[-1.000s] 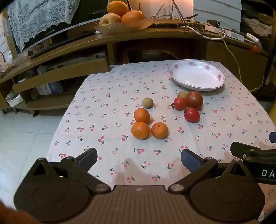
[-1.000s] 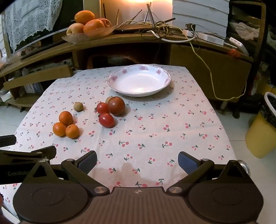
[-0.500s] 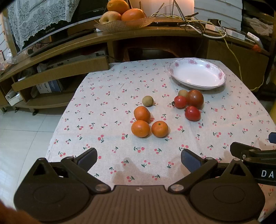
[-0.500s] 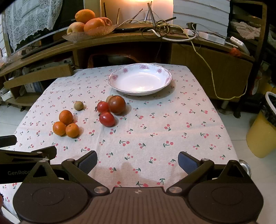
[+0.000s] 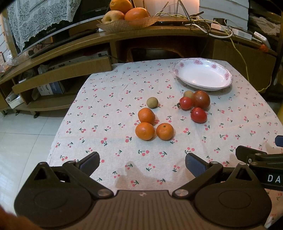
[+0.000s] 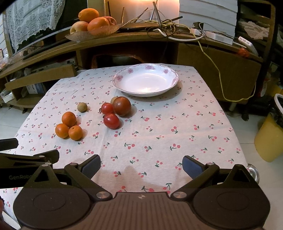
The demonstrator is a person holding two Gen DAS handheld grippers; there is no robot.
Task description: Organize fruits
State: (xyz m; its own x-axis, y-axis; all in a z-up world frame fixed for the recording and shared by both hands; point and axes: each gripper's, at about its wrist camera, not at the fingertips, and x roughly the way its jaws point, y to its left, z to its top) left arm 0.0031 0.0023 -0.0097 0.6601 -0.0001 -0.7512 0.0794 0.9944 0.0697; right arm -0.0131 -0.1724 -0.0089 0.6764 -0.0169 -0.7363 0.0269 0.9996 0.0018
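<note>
Three oranges (image 5: 153, 124) (image 6: 68, 126) lie in a cluster on the cherry-print tablecloth (image 5: 115, 106). A small brown round fruit (image 5: 152, 102) (image 6: 82, 107) sits just behind them. To the right lie two red tomatoes (image 5: 198, 115) (image 6: 111, 120), a large dark tomato (image 5: 201, 99) (image 6: 121, 106) and another small brown fruit (image 5: 188, 94). An empty white flowered plate (image 5: 202, 74) (image 6: 146, 79) stands at the far side. My left gripper (image 5: 141, 162) and right gripper (image 6: 141, 164) are both open and empty, hovering over the table's near edge.
A wooden shelf unit (image 5: 159, 37) stands behind the table with a basket of oranges and an apple (image 5: 126, 13) and tangled cables (image 6: 176, 30). A yellow bin (image 6: 270, 134) stands on the floor at the right. White tiled floor (image 5: 26, 132) lies to the left.
Both grippers have moved slightly forward over the table, so the fruit and plate appear a little closer. Nothing on the table has moved.
</note>
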